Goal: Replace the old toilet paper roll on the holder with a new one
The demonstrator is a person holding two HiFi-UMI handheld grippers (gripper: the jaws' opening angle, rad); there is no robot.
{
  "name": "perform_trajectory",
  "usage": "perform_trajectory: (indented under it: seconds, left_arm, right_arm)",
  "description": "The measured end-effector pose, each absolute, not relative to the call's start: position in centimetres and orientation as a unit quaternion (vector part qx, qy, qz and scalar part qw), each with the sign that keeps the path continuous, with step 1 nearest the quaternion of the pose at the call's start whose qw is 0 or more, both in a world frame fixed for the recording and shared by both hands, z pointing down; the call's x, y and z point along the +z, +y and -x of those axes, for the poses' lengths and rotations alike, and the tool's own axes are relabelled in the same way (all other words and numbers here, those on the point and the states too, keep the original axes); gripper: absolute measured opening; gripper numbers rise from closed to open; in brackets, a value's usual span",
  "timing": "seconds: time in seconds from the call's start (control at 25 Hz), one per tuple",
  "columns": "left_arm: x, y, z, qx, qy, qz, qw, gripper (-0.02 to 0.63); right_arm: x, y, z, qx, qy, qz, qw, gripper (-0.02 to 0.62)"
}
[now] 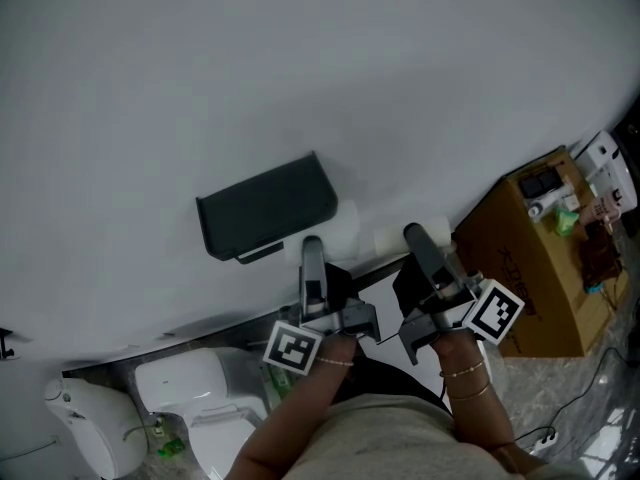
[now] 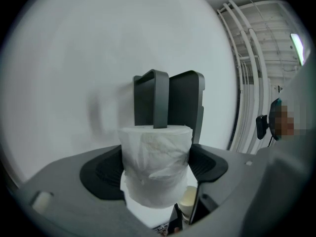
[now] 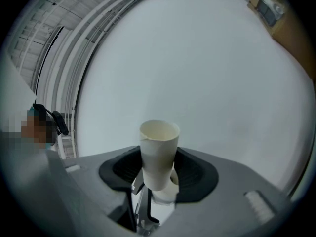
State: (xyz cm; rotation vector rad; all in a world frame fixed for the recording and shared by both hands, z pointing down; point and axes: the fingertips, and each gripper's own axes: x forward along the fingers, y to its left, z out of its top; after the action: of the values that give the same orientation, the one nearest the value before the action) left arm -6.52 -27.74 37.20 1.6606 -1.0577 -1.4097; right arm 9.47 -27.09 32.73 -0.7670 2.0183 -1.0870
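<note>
A dark grey holder hangs on the white wall; in the left gripper view the holder rises straight ahead behind the jaws. My left gripper is shut on a white toilet paper roll, standing upright between the pads; in the head view this roll sits just right of the holder. My right gripper is shut on an empty cardboard tube, held upright and facing bare wall. The tube is close beside the roll.
A white toilet stands low at the left, with another white fixture beside it. A brown cardboard box with small items on top stands at the right, and cables lie on the floor near it.
</note>
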Motion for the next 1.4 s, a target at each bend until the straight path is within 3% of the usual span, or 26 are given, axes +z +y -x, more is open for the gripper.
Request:
perform_trajectory:
  seconds: [1.4]
  left_arm:
    - [40.5, -23.9, 12.9, -0.592, -0.411, -0.618, 0.316, 0.408]
  right_arm:
    - [31.3, -26.8, -3.9, -0.417, 0.810, 0.250, 0.327, 0.202]
